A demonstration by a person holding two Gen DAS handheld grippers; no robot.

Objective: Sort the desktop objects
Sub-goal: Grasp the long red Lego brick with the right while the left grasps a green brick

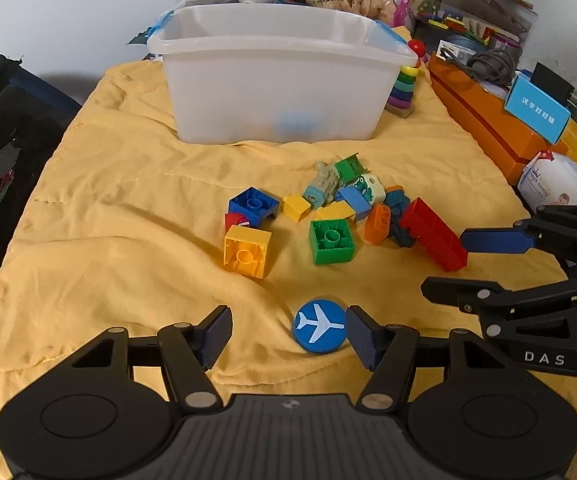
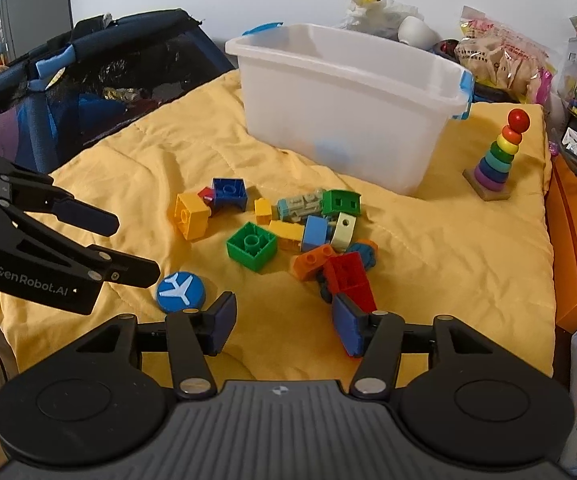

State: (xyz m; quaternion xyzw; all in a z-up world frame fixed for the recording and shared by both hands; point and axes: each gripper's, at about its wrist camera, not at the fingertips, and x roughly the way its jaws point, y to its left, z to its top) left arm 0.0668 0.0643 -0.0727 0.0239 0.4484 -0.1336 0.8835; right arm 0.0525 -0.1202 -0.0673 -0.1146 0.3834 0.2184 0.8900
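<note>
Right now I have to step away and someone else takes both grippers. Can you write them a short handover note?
Left gripper: open, blue airplane disc between its fingers, not pinched.
Right gripper: open, holding nothing, at the near end of the red brick.
The bricks lie loose on the yellow blanket before the white bin.
Done: one bluish thing shows faintly through the bin wall.
Left: disc and all bricks.

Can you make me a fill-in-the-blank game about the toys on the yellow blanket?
1. The round blue disc has a white ____ on it.
2. The toy blocks lie on a ____ blanket.
3. The tall toy of rainbow rings has a ____ ball on top.
4. The big white tub stands ____ the blocks.

Missing words: airplane; yellow; red; behind
</note>
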